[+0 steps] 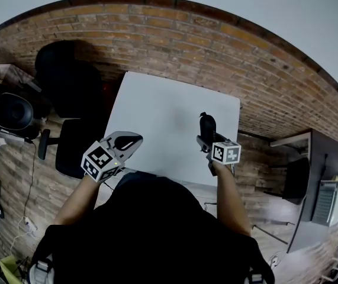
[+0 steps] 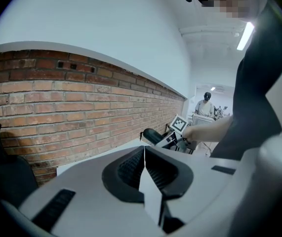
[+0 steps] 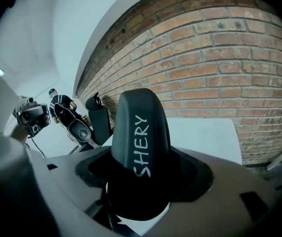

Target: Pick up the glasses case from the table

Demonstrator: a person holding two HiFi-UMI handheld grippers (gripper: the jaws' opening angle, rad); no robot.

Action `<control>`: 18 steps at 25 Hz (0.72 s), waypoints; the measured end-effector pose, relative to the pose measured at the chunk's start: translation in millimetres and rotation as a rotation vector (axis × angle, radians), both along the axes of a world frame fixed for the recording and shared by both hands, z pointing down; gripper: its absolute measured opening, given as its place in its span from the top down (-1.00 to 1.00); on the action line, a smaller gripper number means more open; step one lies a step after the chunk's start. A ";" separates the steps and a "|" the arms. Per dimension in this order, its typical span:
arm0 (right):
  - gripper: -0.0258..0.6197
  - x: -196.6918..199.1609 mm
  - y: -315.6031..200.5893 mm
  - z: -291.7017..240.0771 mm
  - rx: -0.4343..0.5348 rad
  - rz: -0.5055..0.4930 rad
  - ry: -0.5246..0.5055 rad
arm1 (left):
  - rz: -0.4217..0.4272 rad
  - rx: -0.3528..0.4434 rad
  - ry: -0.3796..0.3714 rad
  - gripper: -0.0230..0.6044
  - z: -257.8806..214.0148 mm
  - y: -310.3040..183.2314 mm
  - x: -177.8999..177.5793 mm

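The black glasses case, lettered SHERY in white, stands on end between the jaws of my right gripper, which is shut on it. In the head view the case is held above the right part of the white table, sticking out ahead of the right gripper. My left gripper hovers over the table's near left edge, its jaws pressed together with nothing between them. In the left gripper view the jaws meet, and the case shows in the distance.
A black office chair stands to the left of the table, against the brick wall. A dark cabinet is at the right. Camera gear on a stand sits at the far left. Another person stands far off.
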State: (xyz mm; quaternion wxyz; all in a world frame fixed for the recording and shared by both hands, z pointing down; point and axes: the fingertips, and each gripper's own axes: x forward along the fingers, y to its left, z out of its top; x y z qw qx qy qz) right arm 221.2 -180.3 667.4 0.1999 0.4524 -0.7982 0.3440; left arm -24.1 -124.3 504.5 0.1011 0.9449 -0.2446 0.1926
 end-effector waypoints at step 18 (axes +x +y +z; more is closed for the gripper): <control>-0.12 11.3 47.7 -48.3 0.106 0.032 -0.043 | 0.057 0.010 -0.010 0.89 -0.8 41.8 14.5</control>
